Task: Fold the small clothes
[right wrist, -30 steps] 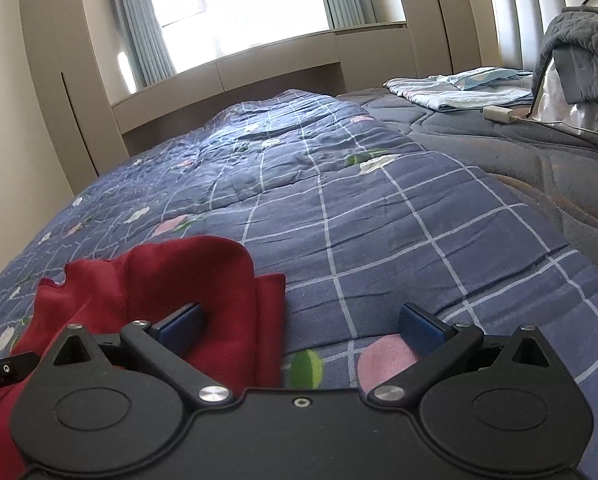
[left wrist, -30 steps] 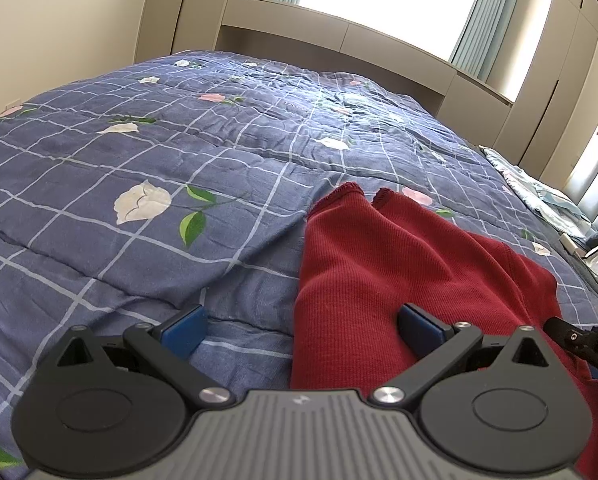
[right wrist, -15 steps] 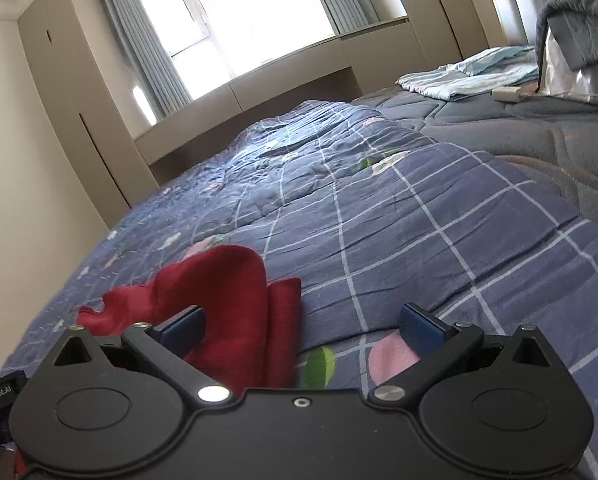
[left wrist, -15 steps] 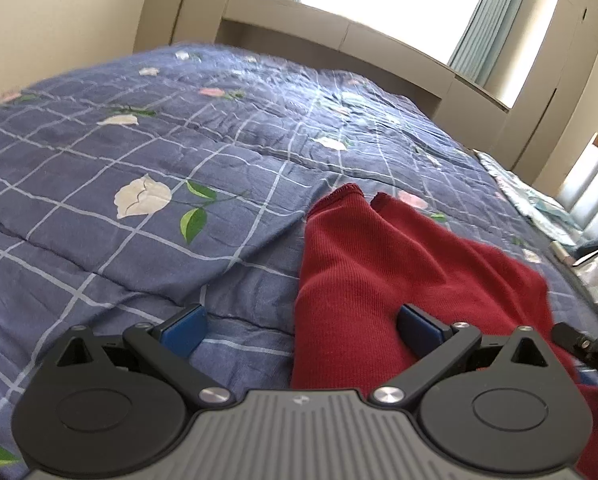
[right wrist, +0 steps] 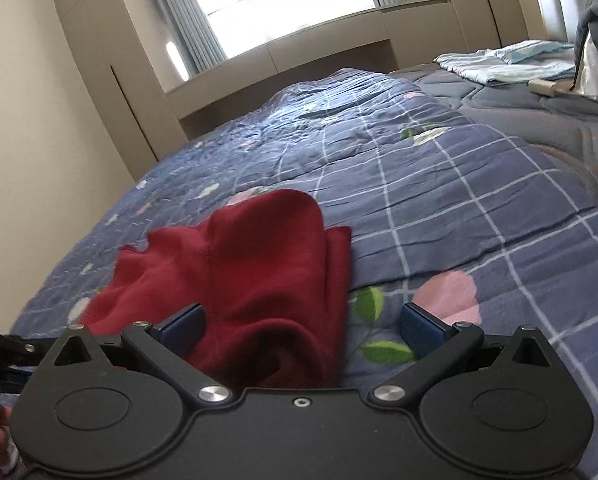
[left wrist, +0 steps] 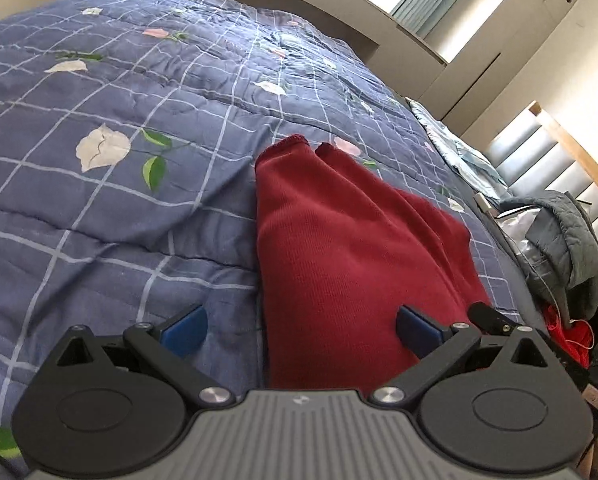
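A dark red knit garment [left wrist: 339, 248] lies partly folded on the blue checked floral quilt [left wrist: 99, 208]. In the left wrist view my left gripper [left wrist: 299, 328] is open, its left pad over the quilt and its right pad over the red cloth, the garment's left edge running between them. In the right wrist view the same red garment [right wrist: 259, 272] lies bunched in front of my right gripper [right wrist: 303, 328], which is open; its left pad is at the cloth and its right pad over a pink flower print. Neither gripper holds anything.
A grey padded jacket [left wrist: 559, 232] and a red bundle lie at the bed's right side. Folded light blue bedding [right wrist: 507, 60] and a small white object [right wrist: 543, 87] sit at the far right. Cabinets, a window ledge and a beige wall surround the bed.
Both cameras have tilted and pulled back a little. The red garment now sits further ahead in the right wrist view, with more of its folded layers showing. Both grippers stay open.
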`<state>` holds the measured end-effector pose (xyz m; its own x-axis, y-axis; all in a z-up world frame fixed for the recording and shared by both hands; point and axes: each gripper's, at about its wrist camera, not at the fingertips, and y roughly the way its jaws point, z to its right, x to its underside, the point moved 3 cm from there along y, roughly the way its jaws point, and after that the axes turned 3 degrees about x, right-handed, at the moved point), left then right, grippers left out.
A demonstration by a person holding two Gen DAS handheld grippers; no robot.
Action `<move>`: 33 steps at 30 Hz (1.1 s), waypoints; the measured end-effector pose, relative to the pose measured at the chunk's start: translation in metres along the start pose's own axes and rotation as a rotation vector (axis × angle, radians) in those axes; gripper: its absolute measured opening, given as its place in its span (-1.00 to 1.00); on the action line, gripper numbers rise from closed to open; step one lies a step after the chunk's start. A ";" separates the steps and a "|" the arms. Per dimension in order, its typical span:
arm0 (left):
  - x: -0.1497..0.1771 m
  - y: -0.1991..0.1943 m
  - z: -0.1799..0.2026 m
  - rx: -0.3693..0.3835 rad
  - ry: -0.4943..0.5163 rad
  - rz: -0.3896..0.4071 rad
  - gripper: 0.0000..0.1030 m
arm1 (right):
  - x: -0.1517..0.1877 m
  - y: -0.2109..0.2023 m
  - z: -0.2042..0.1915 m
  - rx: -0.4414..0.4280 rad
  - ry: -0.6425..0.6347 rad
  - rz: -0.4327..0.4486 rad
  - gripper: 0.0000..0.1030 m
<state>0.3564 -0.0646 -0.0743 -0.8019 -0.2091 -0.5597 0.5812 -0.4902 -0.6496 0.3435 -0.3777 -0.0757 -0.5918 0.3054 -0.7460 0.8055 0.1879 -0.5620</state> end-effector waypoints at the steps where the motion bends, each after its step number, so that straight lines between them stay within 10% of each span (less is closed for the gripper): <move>1: 0.000 0.001 0.001 -0.006 0.003 -0.004 0.99 | 0.000 0.000 0.003 -0.009 0.018 0.005 0.99; 12: -0.002 0.001 0.004 -0.033 0.014 -0.035 0.99 | -0.001 -0.005 0.013 -0.052 0.108 0.016 0.95; 33: -0.004 0.004 0.006 -0.070 -0.005 -0.090 0.99 | 0.001 -0.008 0.018 -0.089 0.141 0.011 -0.08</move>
<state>0.3610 -0.0705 -0.0717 -0.8519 -0.1708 -0.4951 0.5148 -0.4470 -0.7315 0.3360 -0.3952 -0.0788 -0.5777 0.4346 -0.6909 0.8151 0.2637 -0.5158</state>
